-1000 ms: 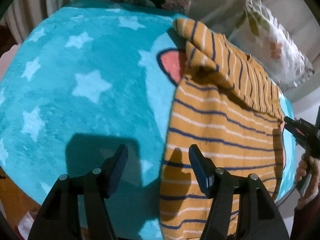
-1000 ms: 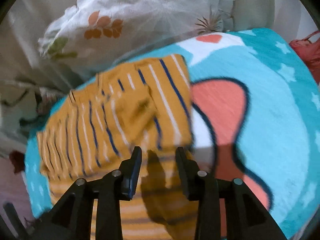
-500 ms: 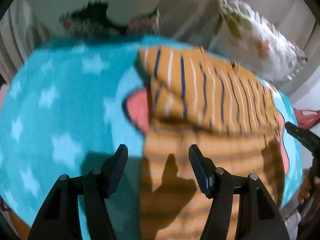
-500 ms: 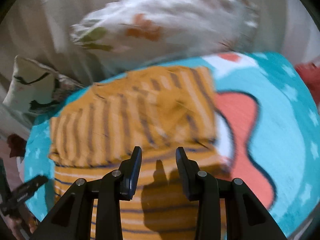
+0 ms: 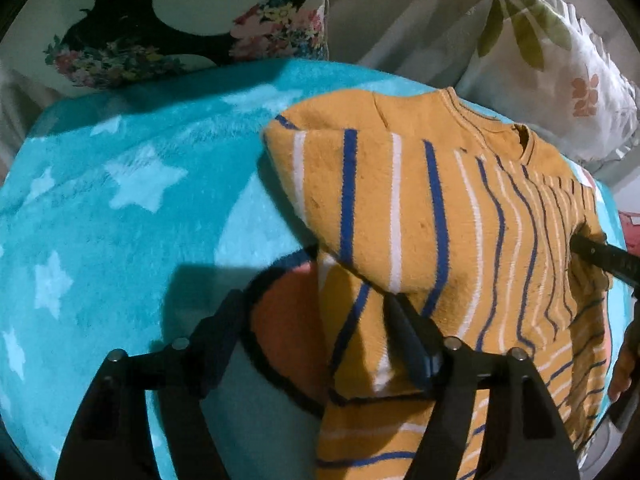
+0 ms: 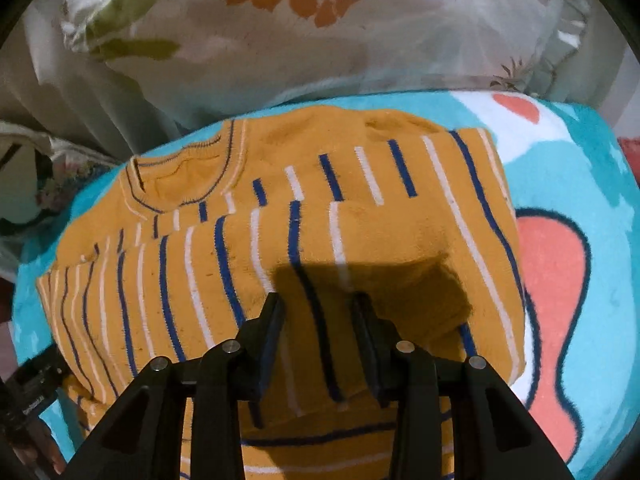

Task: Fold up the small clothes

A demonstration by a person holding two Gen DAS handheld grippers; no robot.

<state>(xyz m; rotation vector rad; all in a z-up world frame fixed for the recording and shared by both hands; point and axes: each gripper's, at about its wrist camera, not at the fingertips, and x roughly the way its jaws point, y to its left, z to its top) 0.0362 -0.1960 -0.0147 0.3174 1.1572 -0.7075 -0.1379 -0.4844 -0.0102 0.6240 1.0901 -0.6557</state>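
A small mustard-yellow sweater (image 5: pixel 460 216) with blue and white stripes lies on a turquoise star blanket (image 5: pixel 120 208); its sleeves are folded across the chest. My left gripper (image 5: pixel 316 320) is open, low over the sweater's left edge, with one finger on the folded sleeve and the other over the blanket. My right gripper (image 6: pixel 318 320) is open with a narrower gap, its fingers straddling the fold of the sleeve on the sweater (image 6: pixel 280 240). The right gripper's tip shows at the right edge of the left wrist view (image 5: pixel 600 256).
A white pillow with a leaf print (image 6: pixel 320 32) lies behind the sweater, also in the left wrist view (image 5: pixel 560 60). A floral cushion (image 5: pixel 180 32) stands at the back left. The blanket (image 6: pixel 580 240) carries a coral and white cartoon patch.
Both grippers have moved forward and down onto the folded sleeves, so the sweater looks much closer. Both stay open.
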